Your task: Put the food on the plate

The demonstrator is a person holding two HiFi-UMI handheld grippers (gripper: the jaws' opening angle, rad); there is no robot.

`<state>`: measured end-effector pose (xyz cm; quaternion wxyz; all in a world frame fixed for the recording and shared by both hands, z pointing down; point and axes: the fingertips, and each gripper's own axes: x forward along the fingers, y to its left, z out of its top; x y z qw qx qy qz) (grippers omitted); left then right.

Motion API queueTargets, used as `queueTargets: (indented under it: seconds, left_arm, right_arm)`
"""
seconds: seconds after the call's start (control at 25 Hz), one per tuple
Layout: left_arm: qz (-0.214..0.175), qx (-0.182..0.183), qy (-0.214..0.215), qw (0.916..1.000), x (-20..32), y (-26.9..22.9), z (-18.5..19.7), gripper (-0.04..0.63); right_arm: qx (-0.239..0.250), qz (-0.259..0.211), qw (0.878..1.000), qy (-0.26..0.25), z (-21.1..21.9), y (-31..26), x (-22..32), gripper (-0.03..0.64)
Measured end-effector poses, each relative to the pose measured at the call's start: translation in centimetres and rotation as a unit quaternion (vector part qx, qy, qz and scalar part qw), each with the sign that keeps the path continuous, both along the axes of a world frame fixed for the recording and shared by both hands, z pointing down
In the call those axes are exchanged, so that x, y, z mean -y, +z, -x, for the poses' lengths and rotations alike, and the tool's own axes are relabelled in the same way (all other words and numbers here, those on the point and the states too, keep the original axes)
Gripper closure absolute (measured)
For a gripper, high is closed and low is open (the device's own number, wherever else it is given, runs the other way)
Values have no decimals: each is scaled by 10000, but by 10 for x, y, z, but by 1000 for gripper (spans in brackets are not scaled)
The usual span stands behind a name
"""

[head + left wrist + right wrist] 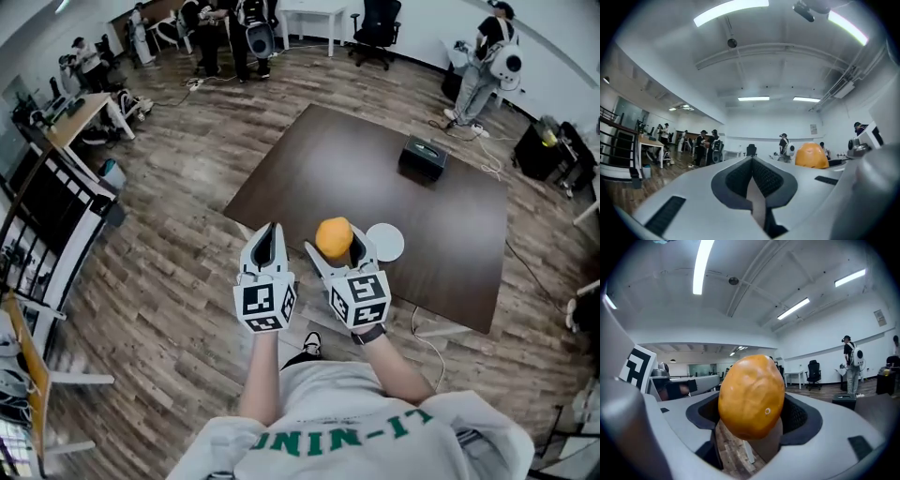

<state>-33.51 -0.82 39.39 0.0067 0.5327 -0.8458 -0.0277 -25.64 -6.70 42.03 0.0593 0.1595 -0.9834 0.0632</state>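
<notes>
The dark worktop (375,187) is broad, but the action sits at its near edge, with bare wooden floor (178,262) just beyond. Anything that rolls from there probably ends up on the floor. A black box (422,157) stands well apart at the far side and seems no threat.

The right gripper (339,255) is raised and pointing roughly level, its jaws spread wide around the food. The left gripper (268,242) hangs just beside it with its jaws pressed together and nothing between them. Being so near, it could knock its neighbour during the descent.

The white plate (386,242) is small, lies close to the worktop's edge, and sits just to the right of the load in the head view. A descending jaw that catches its rim could shove or tip it.

The food (334,236) is a round, smooth, orange piece, clamped between the right jaws and bulging well above them. That shape gives the pads little to bite on, so a tilt or jolt might squeeze it out. Released from too high, it would likely bounce off the plate and roll away.
</notes>
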Motion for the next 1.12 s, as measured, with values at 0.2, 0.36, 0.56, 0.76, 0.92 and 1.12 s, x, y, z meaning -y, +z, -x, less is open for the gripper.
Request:
queueTargets:
  seconds: [0.2,0.36,0.56,0.76,0.92,1.12]
  left_arm:
    - [43,-91,1045,9945,94,26,4,583]
    - [120,-150,1961,9804,163,44,-40,583]
    - [192,-141,2780,9603,220,46,-84,583]
    - [267,-33,3214,9466,282,55,-123,583]
    - [355,-98,3366,9409,334,68,-138,583]
    - [475,-158,3461,9369,396,93,-149,583]
  right_arm:
    - [-195,38,9958,890,-5,25,70,250]
    - [-306,126,9827,1820,-56,41,125,250]
    - [-378,227,9632,2650,-105,40,172,250]
    - [-414,286,9555,2905,-137,48,221,250]
    - [-520,403,9546,2907,-143,61,269,250]
    - [-764,534,9530,2882,-151,88,323,250]
